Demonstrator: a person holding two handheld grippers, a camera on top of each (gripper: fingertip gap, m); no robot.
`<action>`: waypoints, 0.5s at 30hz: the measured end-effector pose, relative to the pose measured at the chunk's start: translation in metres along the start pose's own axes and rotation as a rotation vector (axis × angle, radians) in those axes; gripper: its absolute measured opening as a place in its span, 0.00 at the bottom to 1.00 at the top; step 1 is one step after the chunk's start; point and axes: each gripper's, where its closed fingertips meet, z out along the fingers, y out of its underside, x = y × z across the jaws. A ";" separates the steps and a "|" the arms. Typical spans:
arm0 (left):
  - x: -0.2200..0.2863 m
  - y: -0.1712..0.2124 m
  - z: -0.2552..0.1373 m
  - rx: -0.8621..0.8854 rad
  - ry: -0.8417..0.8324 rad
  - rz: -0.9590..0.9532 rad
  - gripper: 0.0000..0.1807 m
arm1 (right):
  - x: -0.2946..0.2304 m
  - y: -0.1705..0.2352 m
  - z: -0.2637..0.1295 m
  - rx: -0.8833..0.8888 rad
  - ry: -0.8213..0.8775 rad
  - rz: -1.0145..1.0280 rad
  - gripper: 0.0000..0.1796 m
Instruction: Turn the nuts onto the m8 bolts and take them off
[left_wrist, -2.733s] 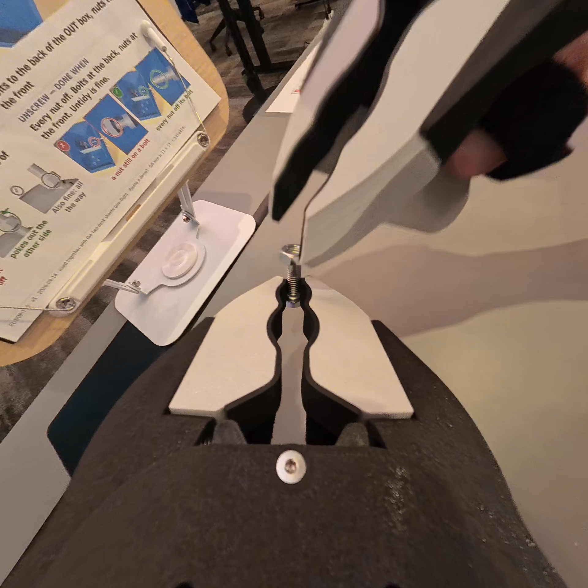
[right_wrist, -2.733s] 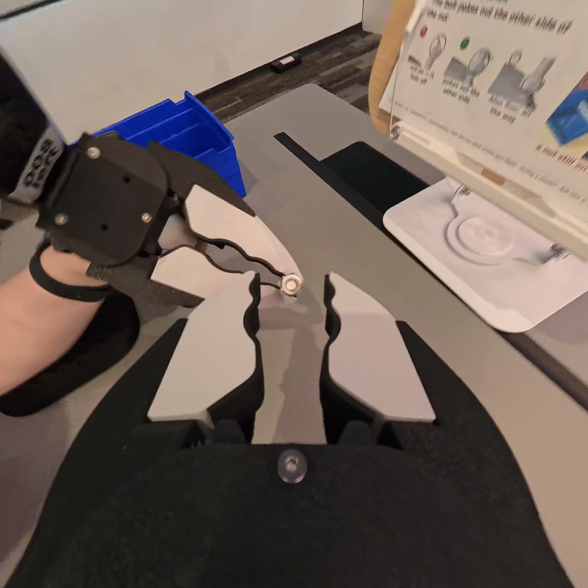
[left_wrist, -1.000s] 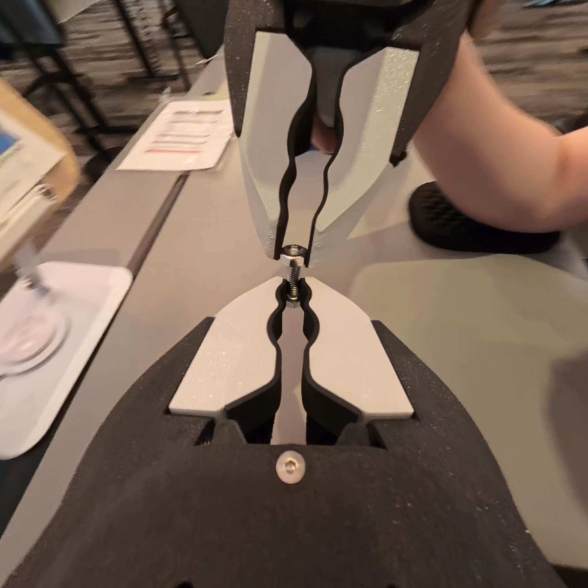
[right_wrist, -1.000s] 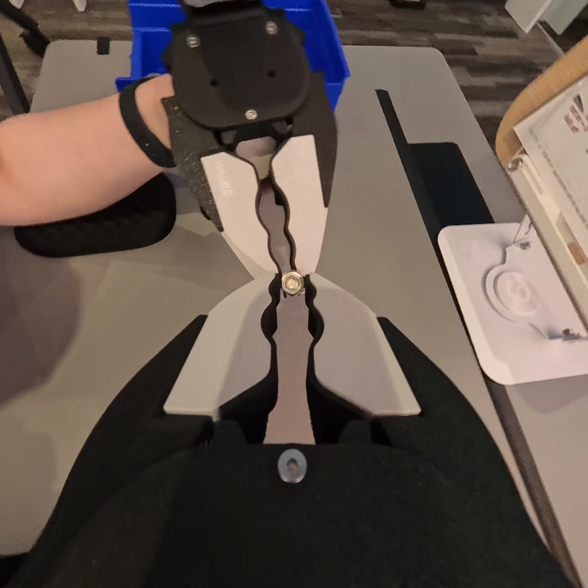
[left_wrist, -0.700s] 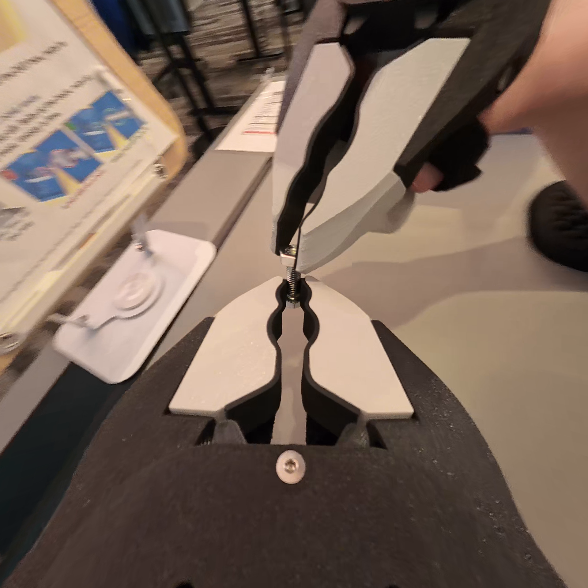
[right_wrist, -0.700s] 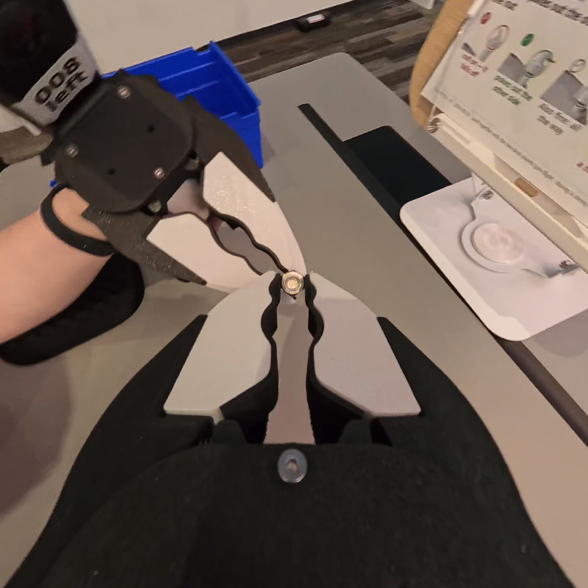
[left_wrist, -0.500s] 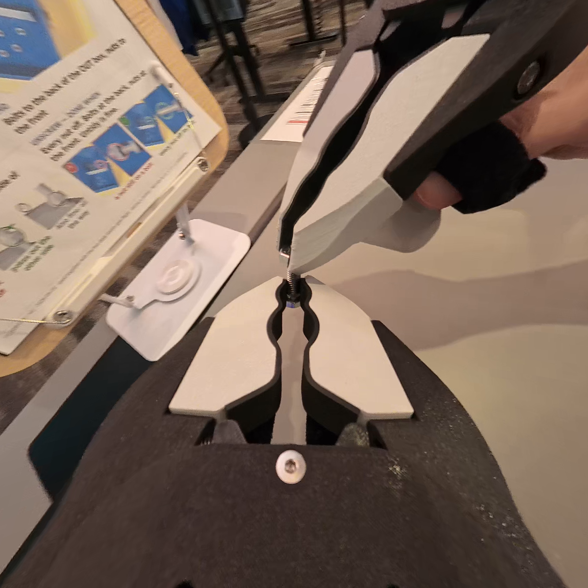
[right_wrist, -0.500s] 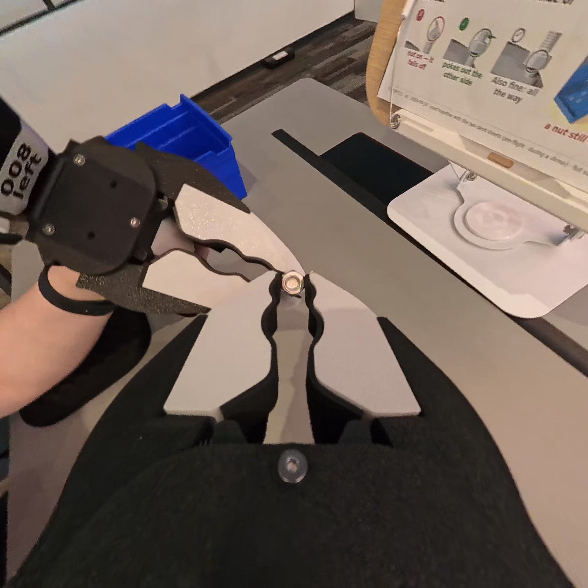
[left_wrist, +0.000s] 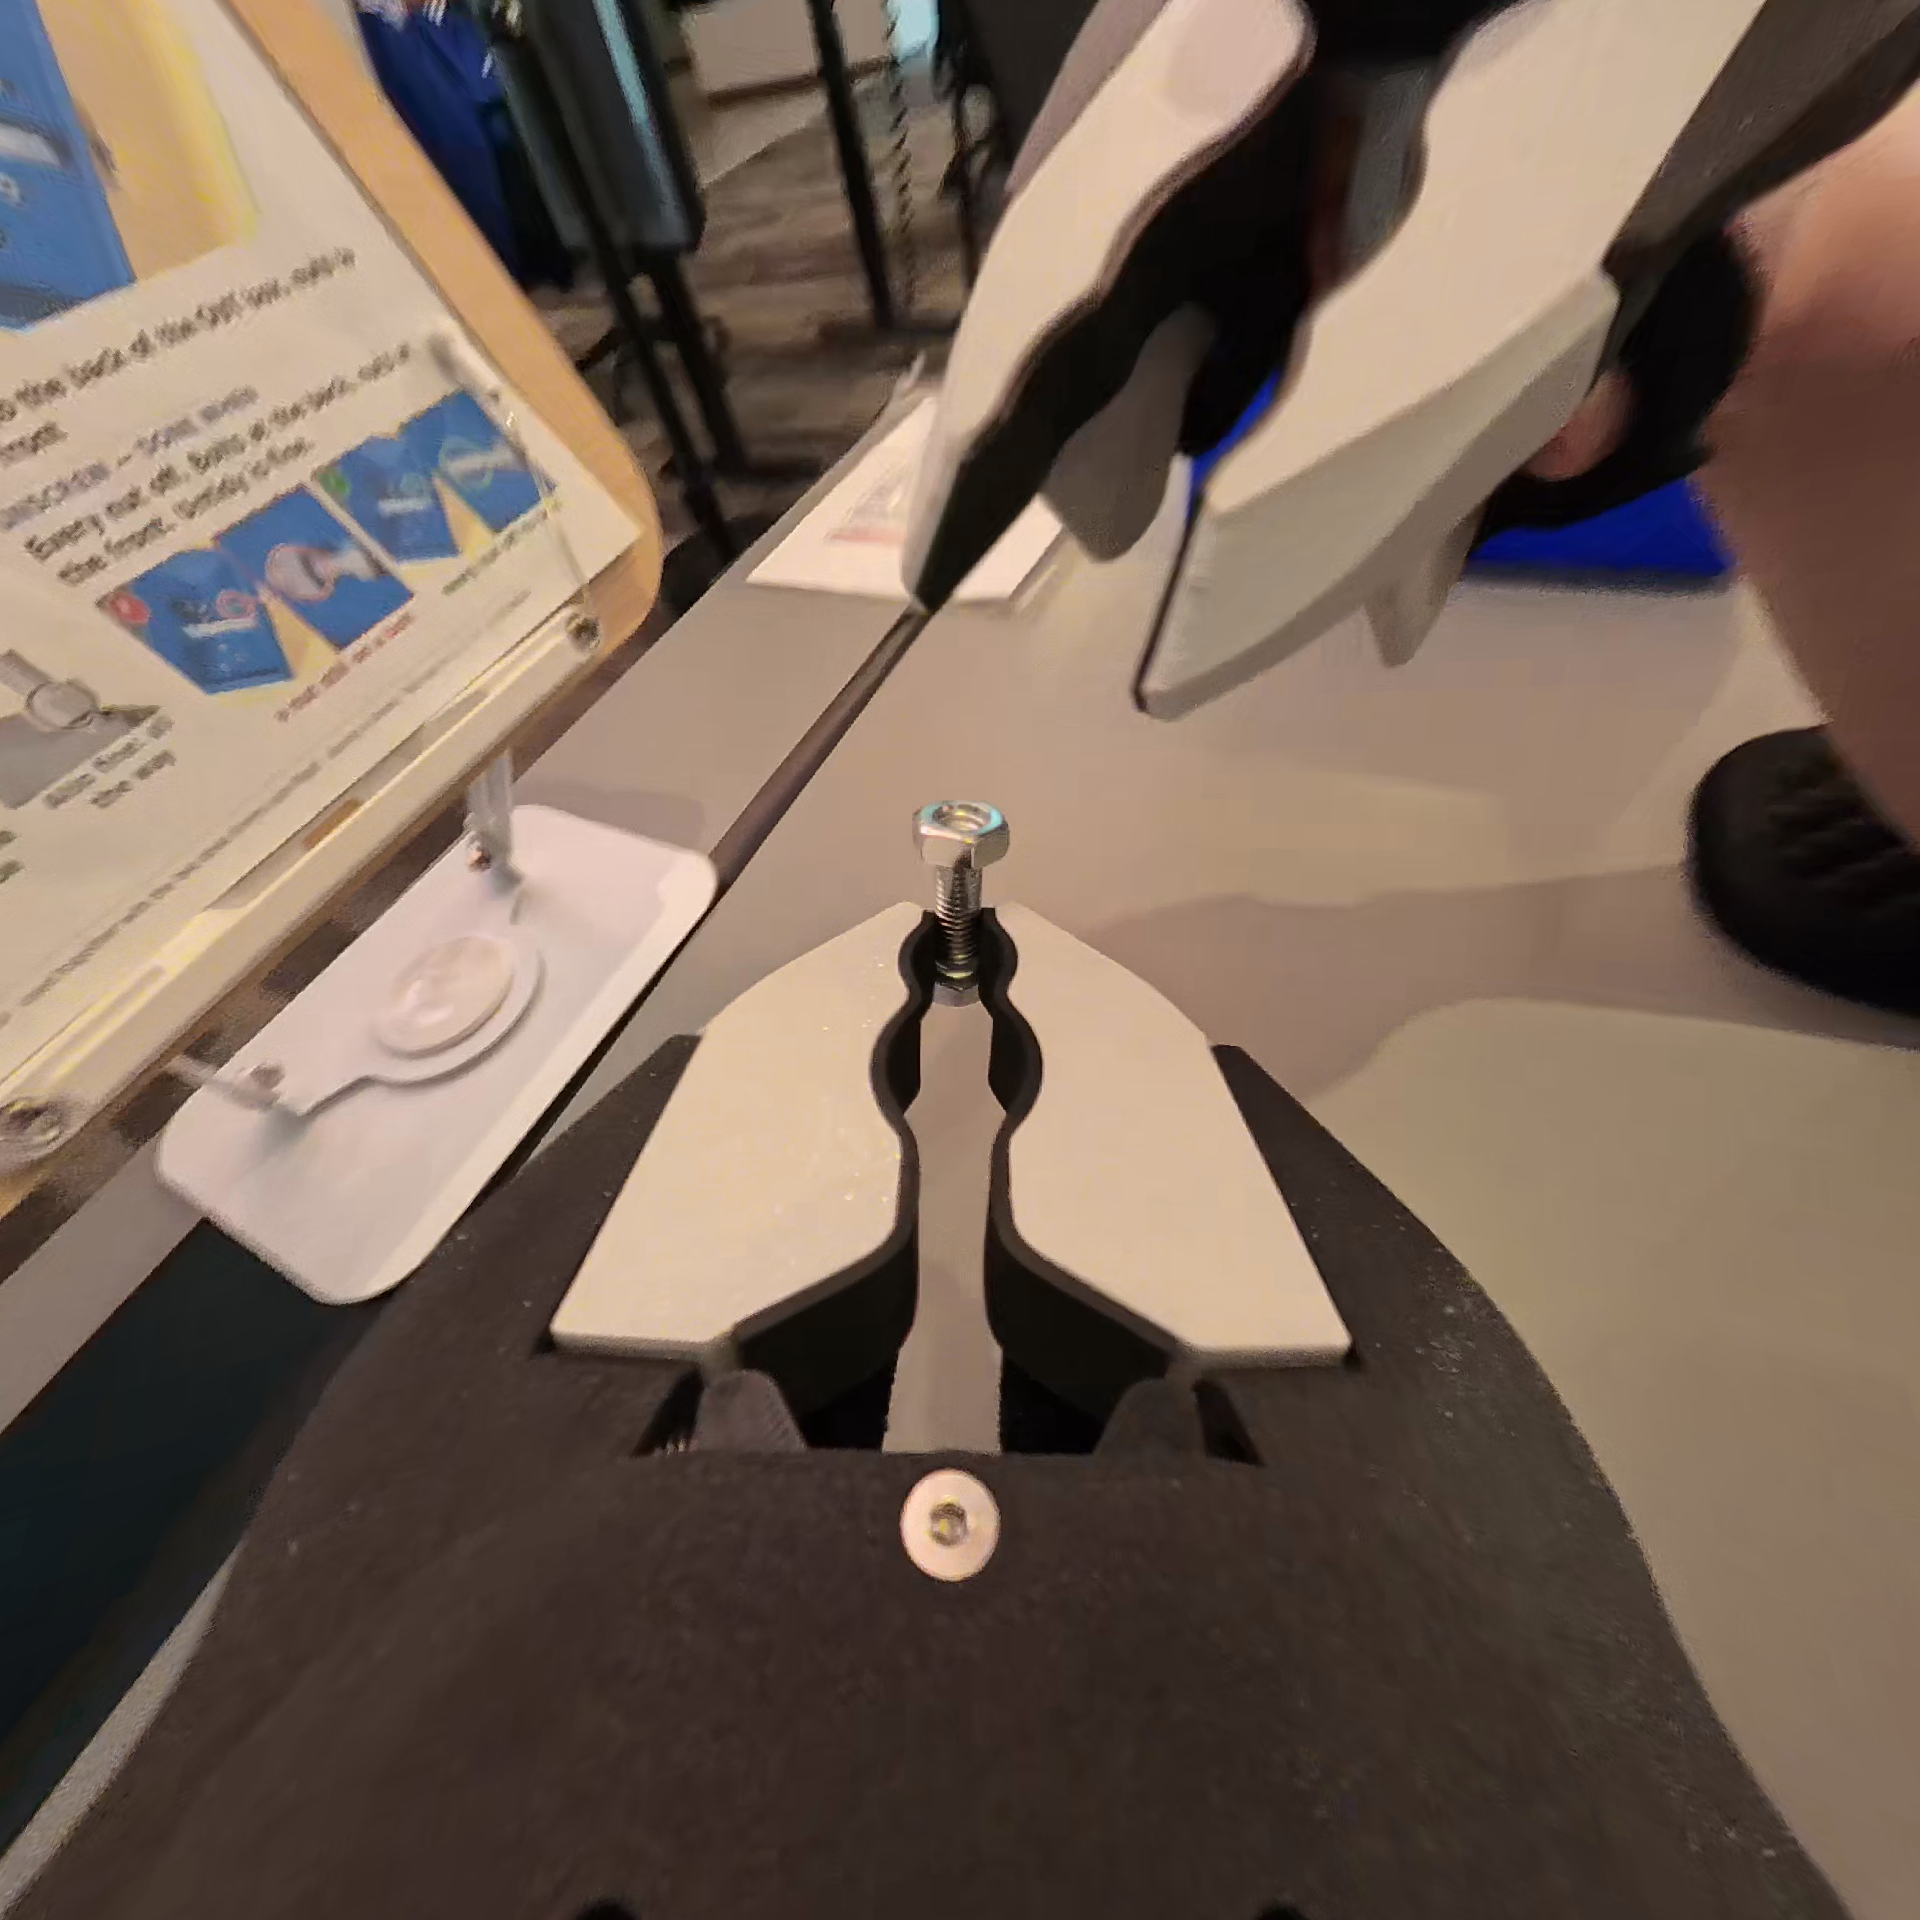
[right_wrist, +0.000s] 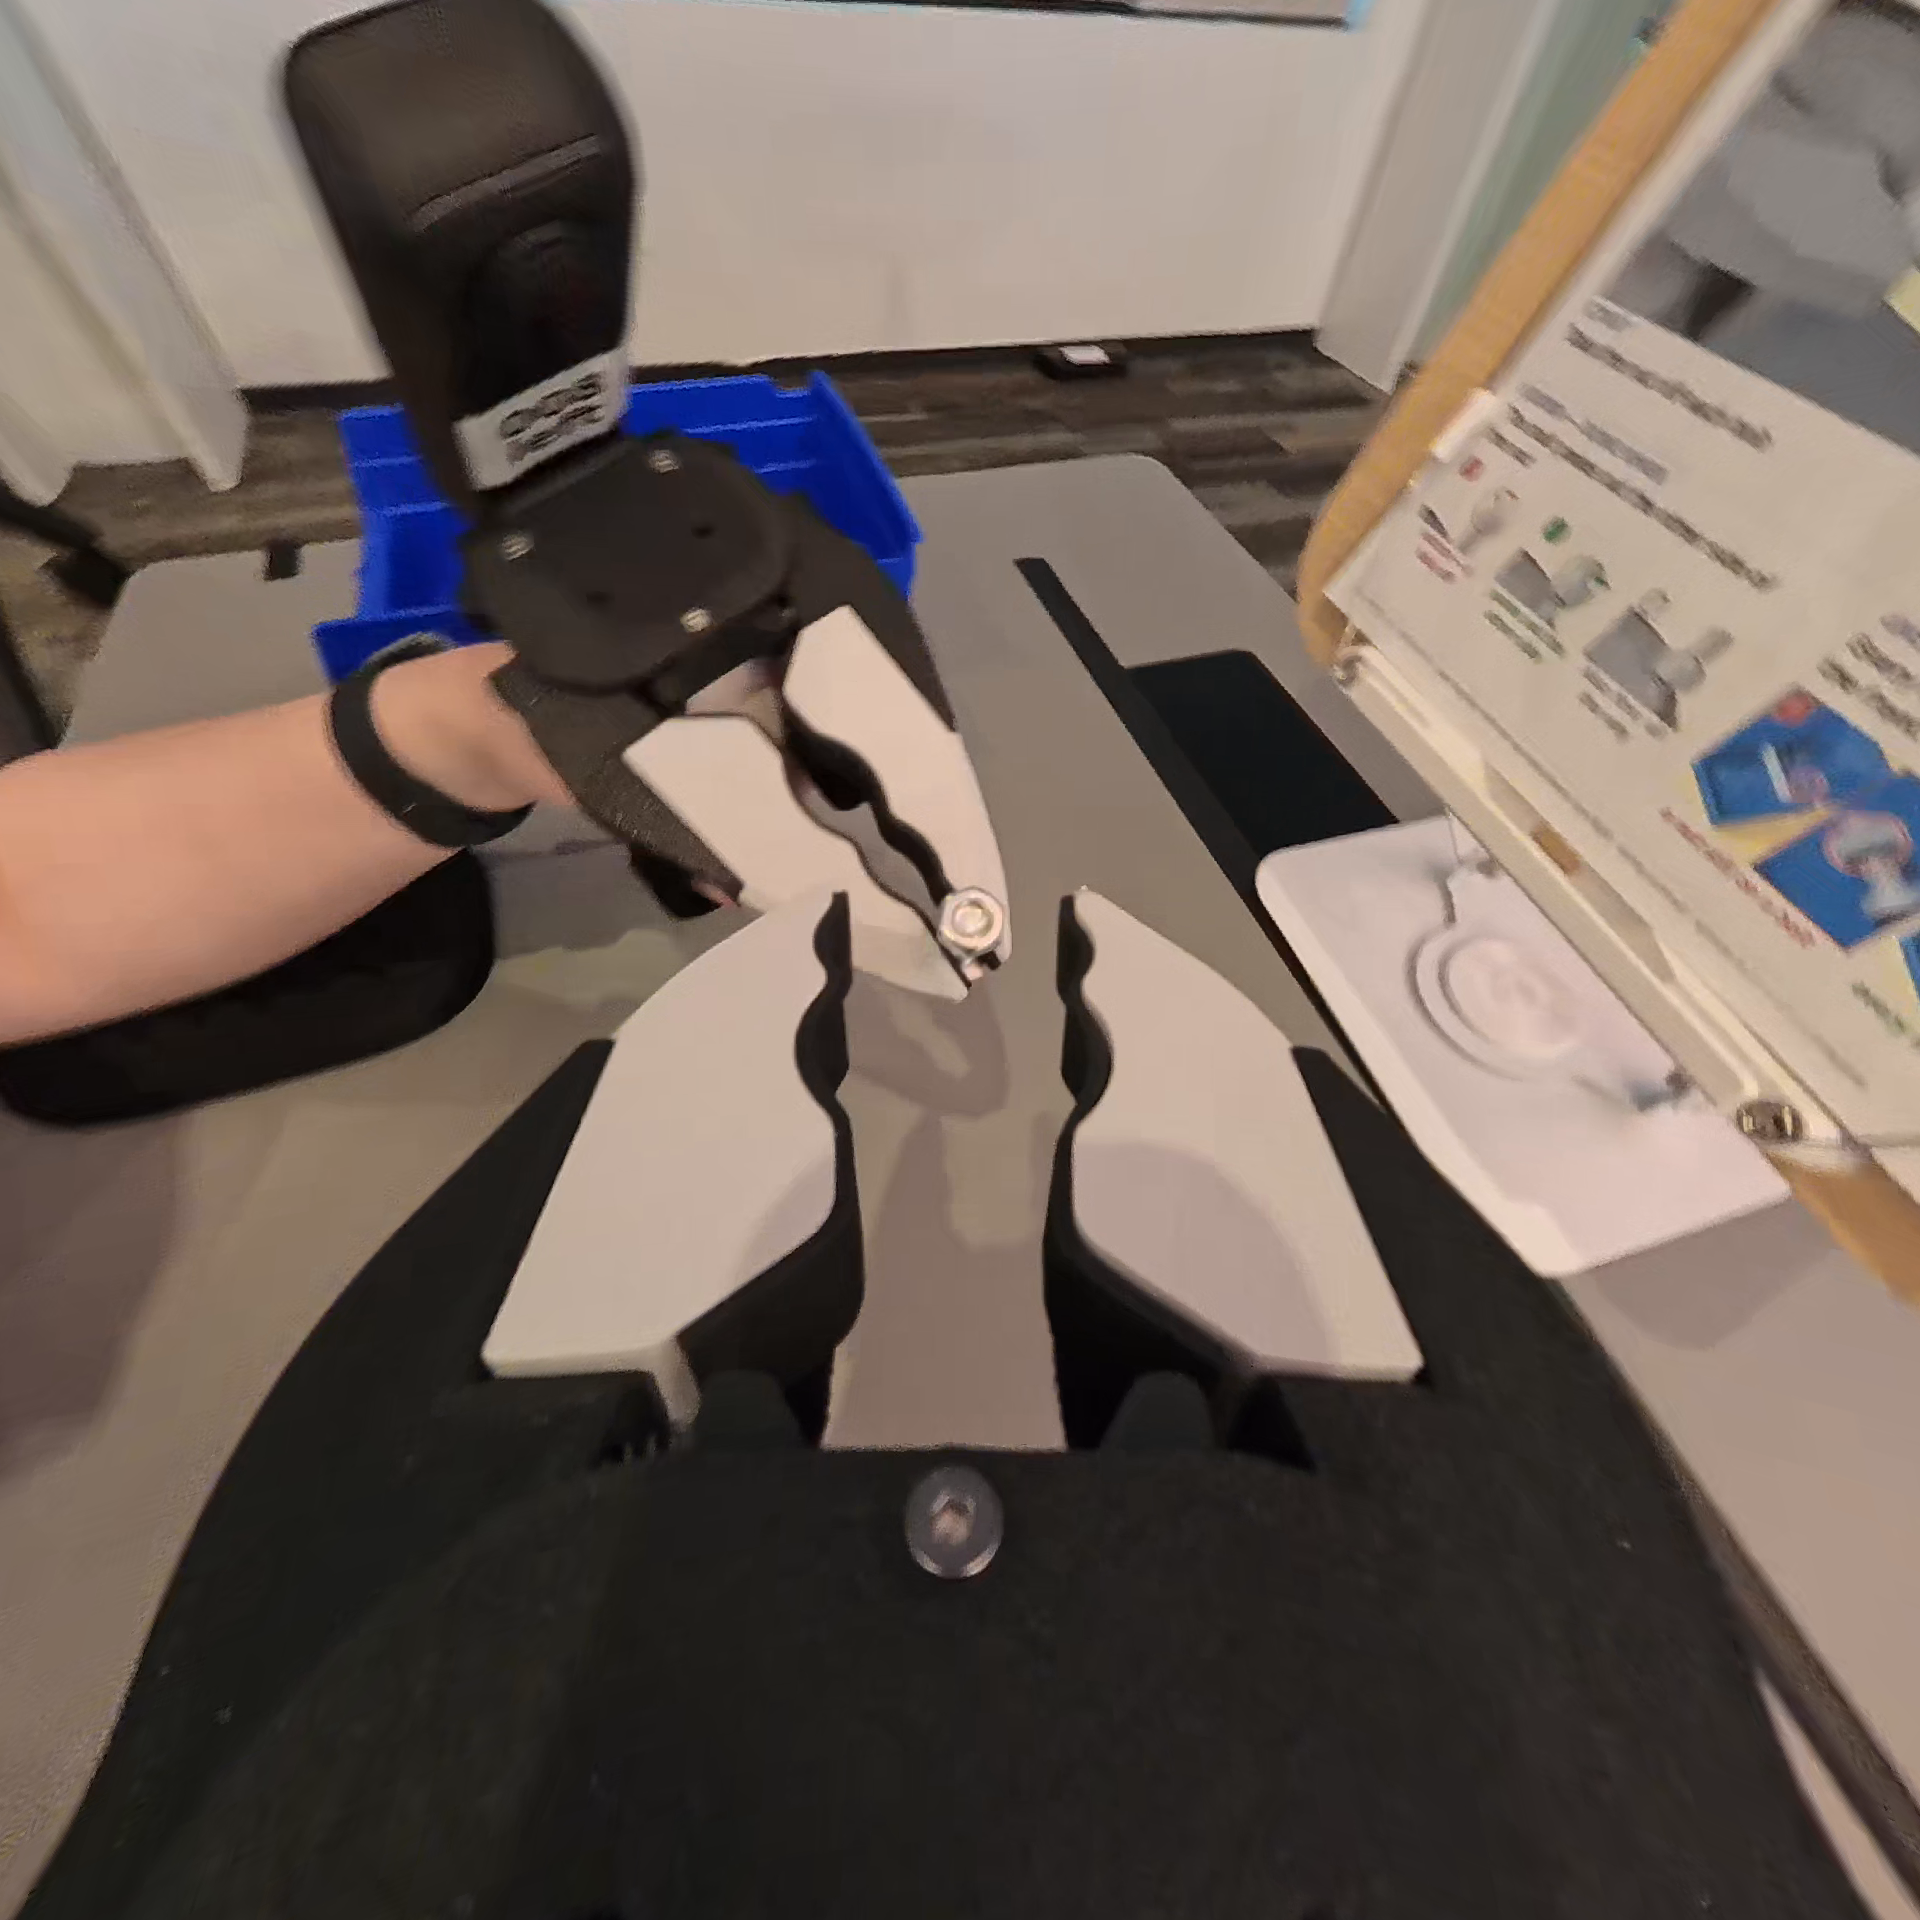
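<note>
Paper instruction sheet (left_wrist: 260, 540) stood on its white stand base (left_wrist: 416, 1049) at the far left, turned toward you so that you could read it while you worked. Just right of it, over the grey table (left_wrist: 1507, 1195), your left gripper (left_wrist: 958, 940) had its fingers pressed together on the lower end of the bolt (left_wrist: 954, 914), pinching it near the head. You held it like this, I think, so the bolt could not spin while the nut (left_wrist: 960, 831) was turned. The long axis of the bolt ran straight forward along the left fingers, and its threaded end pointed away from this gripper, toward the other one. The nut sat at the very tip of the thread, so it looked only a few turns on; how many turns I could not tell, because the thread there is small in the picture.

Further right, your right gripper (right_wrist: 956, 914) had its fingers spread wide, with nothing between them, and it stood apart from the nut, facing the bolt end-on. It seemed released in order to take a new grip. Behind your left hand (right_wrist: 447, 727) was a blue bin (right_wrist: 727, 447).
</note>
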 end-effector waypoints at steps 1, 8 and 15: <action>0.005 -0.006 -0.003 0.046 0.040 -0.005 0.04 | -0.004 0.000 -0.002 0.010 -0.026 -0.040 0.21; 0.023 -0.034 -0.021 0.218 0.171 -0.009 0.04 | -0.026 -0.020 -0.008 0.166 -0.062 -0.292 0.21; 0.030 -0.041 -0.022 0.230 0.180 0.012 0.04 | -0.037 -0.014 -0.001 0.134 -0.125 -0.286 0.21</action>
